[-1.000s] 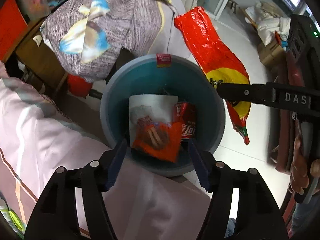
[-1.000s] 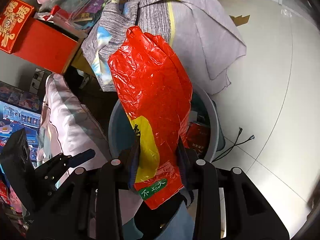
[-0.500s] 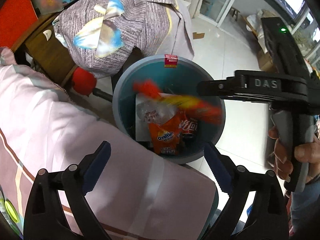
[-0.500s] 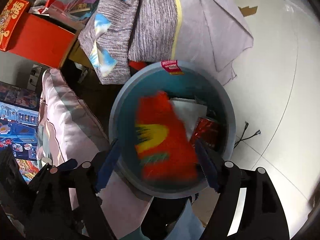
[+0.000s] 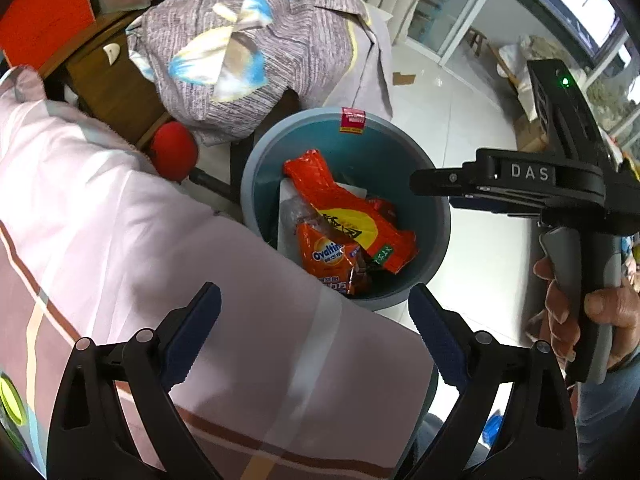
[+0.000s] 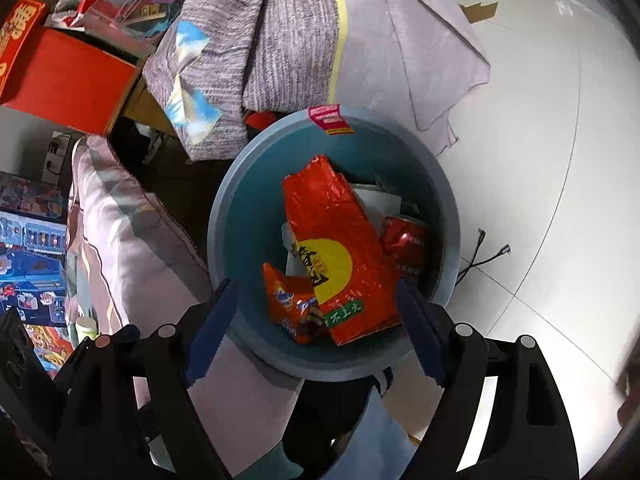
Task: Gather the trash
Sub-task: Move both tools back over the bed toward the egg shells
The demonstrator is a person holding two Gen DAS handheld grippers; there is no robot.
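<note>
A blue-grey trash bin (image 5: 256,168) (image 6: 228,216) stands on the floor beside the bed. In it lie a long red and yellow snack bag (image 5: 348,216) (image 6: 336,248), an orange Ovaltine packet (image 5: 328,256) (image 6: 288,300), a red can (image 6: 408,244) and white paper. My left gripper (image 5: 316,320) is open and empty above the pink bedding. My right gripper (image 6: 316,312) is open and empty over the bin's near rim; it also shows from the side in the left wrist view (image 5: 428,184).
Pink striped bedding (image 5: 120,240) lies left of the bin. A grey striped garment (image 5: 248,56) (image 6: 304,40) drapes over furniture behind it. A red box (image 6: 64,80) sits at the back left. A red ball (image 5: 174,152) lies near the bin. White tiled floor (image 6: 540,160) with cables lies right.
My right gripper opened and let go of the red and yellow snack bag, which fell into the bin. My left gripper opened wider and drew back over the bedding.
</note>
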